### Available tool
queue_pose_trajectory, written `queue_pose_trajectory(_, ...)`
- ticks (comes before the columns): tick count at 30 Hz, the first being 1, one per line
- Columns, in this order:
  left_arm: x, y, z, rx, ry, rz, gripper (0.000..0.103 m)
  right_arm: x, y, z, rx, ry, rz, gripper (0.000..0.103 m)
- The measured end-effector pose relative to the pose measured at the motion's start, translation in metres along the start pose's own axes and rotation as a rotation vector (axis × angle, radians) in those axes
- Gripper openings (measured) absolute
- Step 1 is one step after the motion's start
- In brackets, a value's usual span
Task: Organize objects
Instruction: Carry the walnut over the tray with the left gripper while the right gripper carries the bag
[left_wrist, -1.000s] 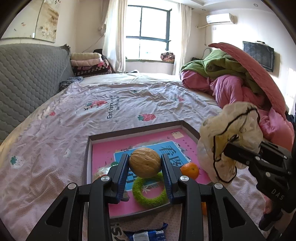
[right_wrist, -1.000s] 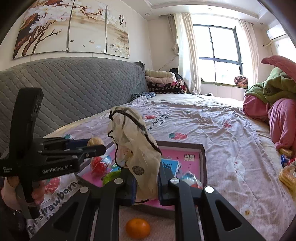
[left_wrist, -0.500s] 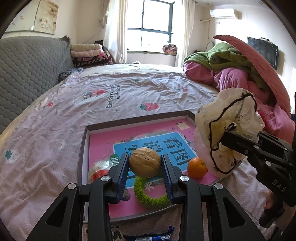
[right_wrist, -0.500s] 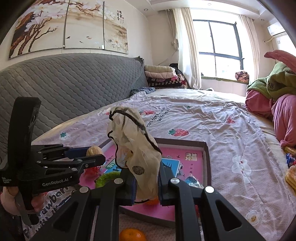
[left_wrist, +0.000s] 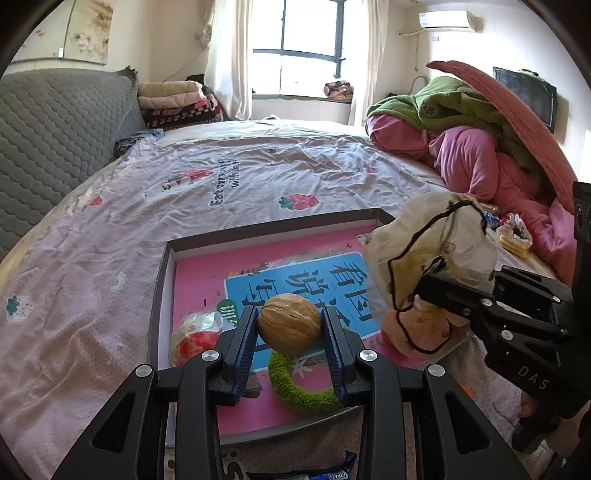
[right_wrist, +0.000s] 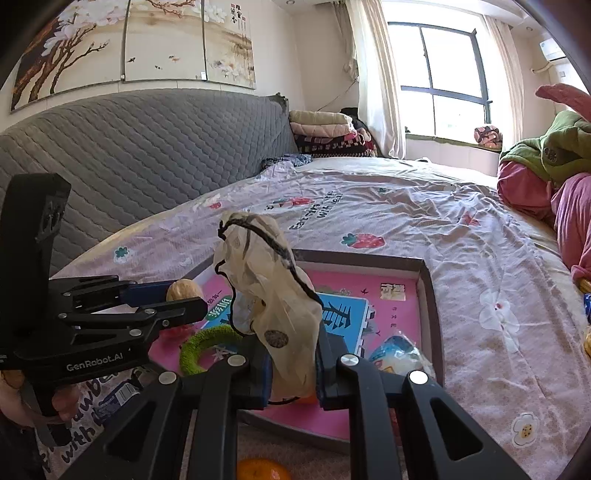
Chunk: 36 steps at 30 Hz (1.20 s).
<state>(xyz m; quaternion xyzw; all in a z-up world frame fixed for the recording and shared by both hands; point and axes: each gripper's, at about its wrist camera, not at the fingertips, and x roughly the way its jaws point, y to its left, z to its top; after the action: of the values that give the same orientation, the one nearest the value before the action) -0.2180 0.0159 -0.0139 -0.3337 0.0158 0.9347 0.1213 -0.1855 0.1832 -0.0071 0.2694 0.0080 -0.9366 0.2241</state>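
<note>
Hovering over the pink-floored tray (left_wrist: 162, 295) on the bed, the left gripper (left_wrist: 290, 326) clamps a walnut (left_wrist: 289, 323), while the right gripper (right_wrist: 293, 363) pinches a cream drawstring pouch (right_wrist: 273, 295) upright.

Both grippers' fingers (left_wrist: 246, 343) clamped, tilted downward.

Bed (left_wrist: 110, 295) with strawberry-print sheet, shallow box lid (left_wrist: 162, 291), orange (right_wrist: 262, 469), piled bedding (left_wrist: 480, 155)
</note>
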Motion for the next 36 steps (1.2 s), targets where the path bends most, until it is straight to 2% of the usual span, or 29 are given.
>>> queue_pose_trajectory(13,0.016,0.002,-0.004,0.002,0.024,0.007,0.036,0.016,0.013,-0.01,-0.077,0.033,-0.015,0.018)
queue_pose_trajectory(22,0.021,0.0,-0.007,-0.006,0.042,-0.02,0.036,0.016,0.014,-0.011,-0.086,0.039,-0.026,0.018)
queue_pose_trajectory(30,0.025,-0.005,-0.011,0.003,0.063,-0.037,0.036,0.015,0.012,-0.011,-0.084,0.046,-0.035,0.022)
queue_pose_trajectory(36,0.025,-0.007,-0.012,0.006,0.067,-0.038,0.036,0.013,0.007,-0.011,-0.067,0.047,-0.05,0.029)
